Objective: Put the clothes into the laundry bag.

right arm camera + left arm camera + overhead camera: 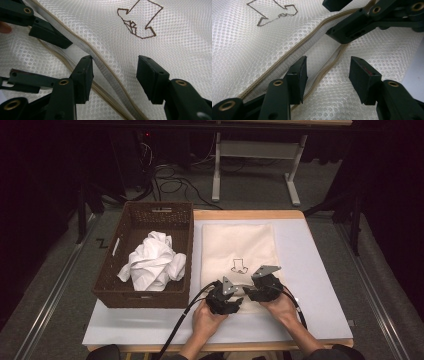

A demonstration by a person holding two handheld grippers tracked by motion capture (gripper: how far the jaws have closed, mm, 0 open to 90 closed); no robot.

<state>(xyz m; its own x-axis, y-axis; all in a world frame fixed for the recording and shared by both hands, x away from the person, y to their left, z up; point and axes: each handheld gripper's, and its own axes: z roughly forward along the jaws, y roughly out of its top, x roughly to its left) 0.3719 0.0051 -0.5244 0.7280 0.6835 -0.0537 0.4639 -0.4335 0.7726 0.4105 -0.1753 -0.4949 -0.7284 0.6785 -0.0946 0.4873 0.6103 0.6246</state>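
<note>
Both grippers working at the mesh bag's zipper mouth

Mesh bag (239,251) is lying mid-frame on the table; left gripper (327,75) and right gripper (114,72) are both hovering spread over the zipper (294,48), pinching nothing. Next, I'd guess: clamping each edge and pulling apart.

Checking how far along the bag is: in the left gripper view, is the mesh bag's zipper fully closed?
No: the zipper on the mesh bag gapes open, its two tan tapes spread apart.
</note>
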